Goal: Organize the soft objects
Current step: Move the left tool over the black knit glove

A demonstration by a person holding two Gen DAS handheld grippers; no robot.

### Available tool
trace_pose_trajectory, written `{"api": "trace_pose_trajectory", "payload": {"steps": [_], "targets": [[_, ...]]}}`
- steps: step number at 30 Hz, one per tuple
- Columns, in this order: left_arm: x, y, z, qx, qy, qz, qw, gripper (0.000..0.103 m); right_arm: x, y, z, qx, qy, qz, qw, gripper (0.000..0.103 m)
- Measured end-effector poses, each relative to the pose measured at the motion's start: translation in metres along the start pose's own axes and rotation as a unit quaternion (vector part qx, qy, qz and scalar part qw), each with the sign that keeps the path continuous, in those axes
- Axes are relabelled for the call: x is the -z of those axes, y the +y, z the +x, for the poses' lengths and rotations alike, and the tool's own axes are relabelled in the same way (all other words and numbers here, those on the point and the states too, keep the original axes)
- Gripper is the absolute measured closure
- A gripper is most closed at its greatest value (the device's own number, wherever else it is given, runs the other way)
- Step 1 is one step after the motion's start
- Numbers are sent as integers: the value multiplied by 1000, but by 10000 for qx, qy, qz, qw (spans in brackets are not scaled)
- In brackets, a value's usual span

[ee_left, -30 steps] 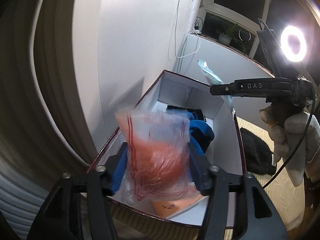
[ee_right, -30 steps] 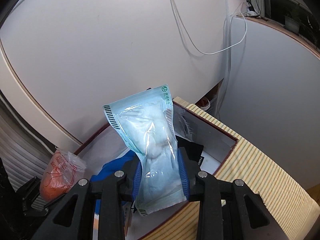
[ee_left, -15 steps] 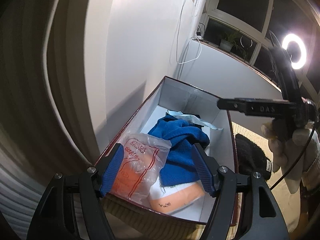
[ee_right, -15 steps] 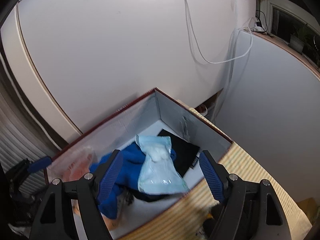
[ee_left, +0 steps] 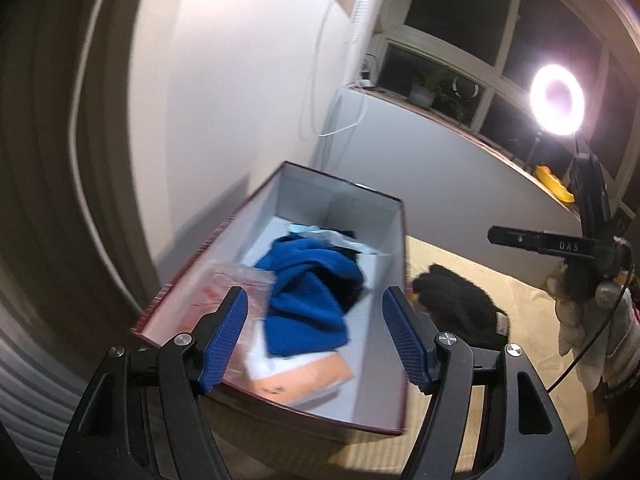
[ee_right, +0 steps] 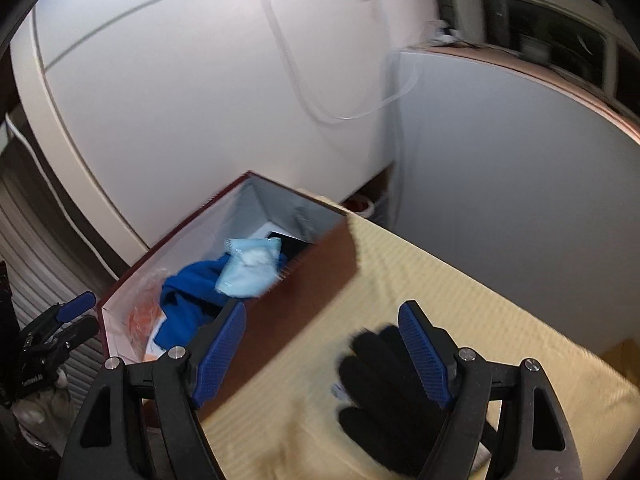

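Right gripper (ee_right: 322, 354), jaws spread and empty like the left gripper (ee_left: 316, 338), should centre over the black glove (ee_right: 394, 392) before pinching.

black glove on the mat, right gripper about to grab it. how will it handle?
Probably floppy: the glove lies flat on the mat, fingers splayed, so it should drape from the right gripper. Likely light, being thin-looking fabric. It looks knitted, so the ribbed pads should hold it without slipping.
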State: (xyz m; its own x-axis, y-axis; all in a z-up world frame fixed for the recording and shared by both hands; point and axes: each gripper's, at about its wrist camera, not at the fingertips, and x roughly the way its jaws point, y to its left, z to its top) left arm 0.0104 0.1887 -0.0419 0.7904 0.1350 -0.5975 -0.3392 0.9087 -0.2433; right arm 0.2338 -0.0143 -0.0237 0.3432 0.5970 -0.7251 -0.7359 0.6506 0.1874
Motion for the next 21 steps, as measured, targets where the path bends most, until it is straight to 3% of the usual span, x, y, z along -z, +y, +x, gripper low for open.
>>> {"api": "trace_pose_trajectory", "payload": {"steps": [11, 21], "targets": [[20, -73, 8, 730, 193, 411, 9963, 33, 62, -104, -40, 330, 125, 1012, 9942, 28], [53, -138, 59, 1324, 946, 597, 9849, 33, 84, -135, -15, -92, 496, 1176, 9918, 28]]}}
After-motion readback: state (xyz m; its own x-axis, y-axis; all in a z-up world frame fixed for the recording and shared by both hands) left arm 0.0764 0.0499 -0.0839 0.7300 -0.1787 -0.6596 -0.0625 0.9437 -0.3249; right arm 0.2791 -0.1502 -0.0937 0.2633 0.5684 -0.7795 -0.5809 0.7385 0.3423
